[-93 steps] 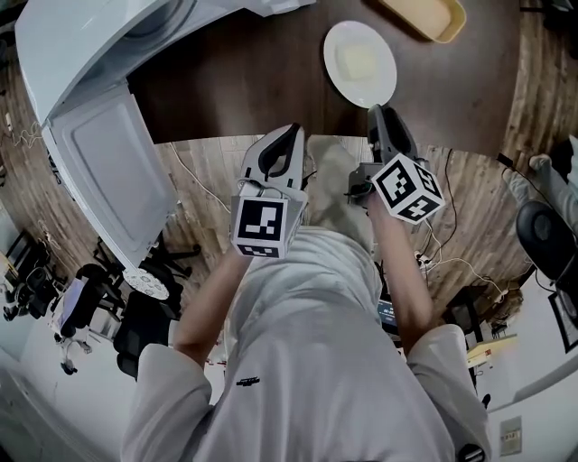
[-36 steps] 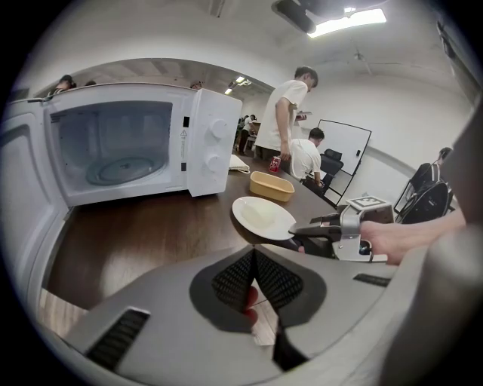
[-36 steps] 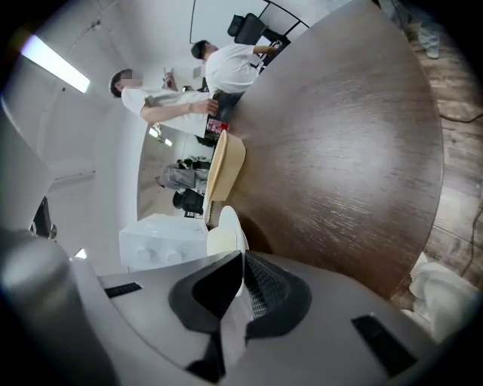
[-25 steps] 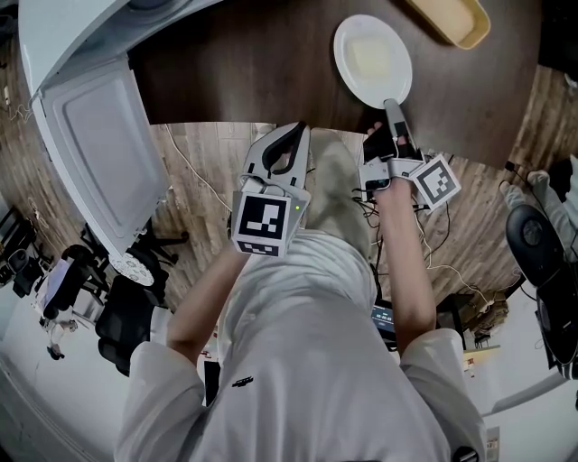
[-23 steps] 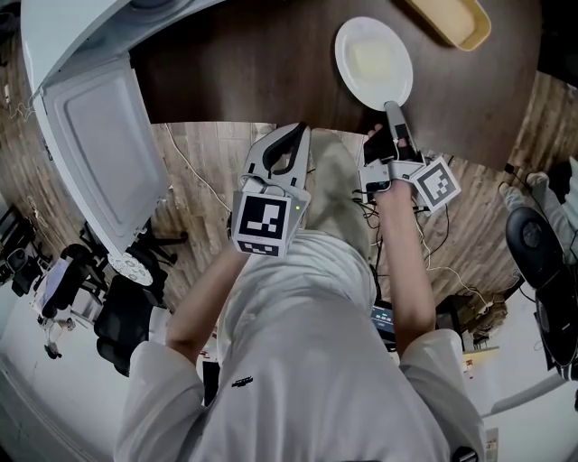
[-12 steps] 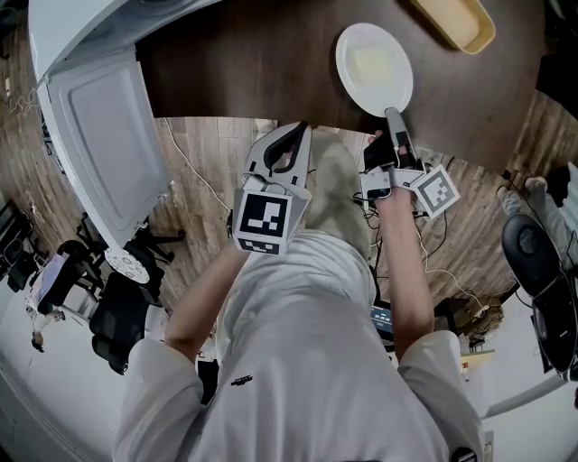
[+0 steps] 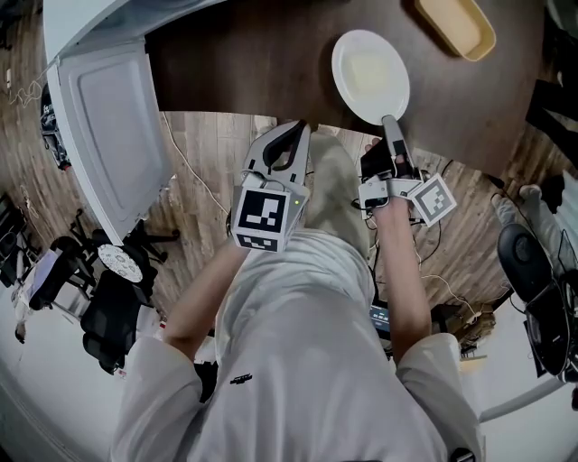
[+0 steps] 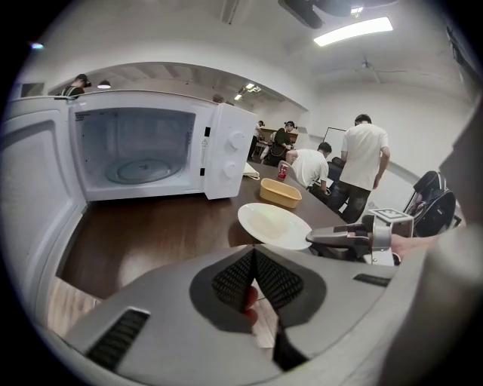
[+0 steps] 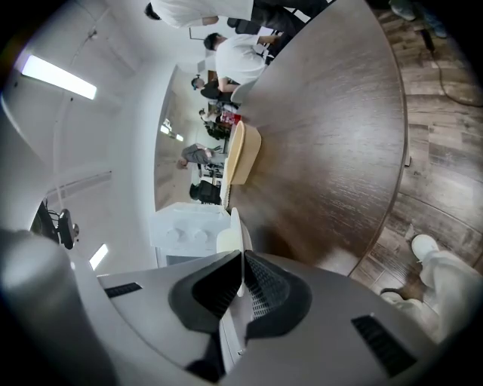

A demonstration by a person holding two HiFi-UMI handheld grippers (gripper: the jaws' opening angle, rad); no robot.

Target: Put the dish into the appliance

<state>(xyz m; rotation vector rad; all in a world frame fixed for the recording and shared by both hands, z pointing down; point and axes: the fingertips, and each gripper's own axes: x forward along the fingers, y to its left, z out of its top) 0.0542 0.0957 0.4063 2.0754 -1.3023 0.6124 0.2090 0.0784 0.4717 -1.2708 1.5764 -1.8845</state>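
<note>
While the left gripper (image 7: pixel 299 126) is closed empty, right gripper (image 7: pixel 388 120) pinches the dish (image 7: pixel 368 74) rim

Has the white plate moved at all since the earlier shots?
Yes, slightly. Held at its rim by the right gripper, the white plate has shifted away from the yellow tray, toward the table's near edge.

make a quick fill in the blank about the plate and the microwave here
The right tool is shut on the rim of the white ____.
The door of the microwave stands ____.
The left tool, jaws together, holds ____.
The tray on the dark table is ____.
Missing: plate; open; nothing; yellow.
</note>
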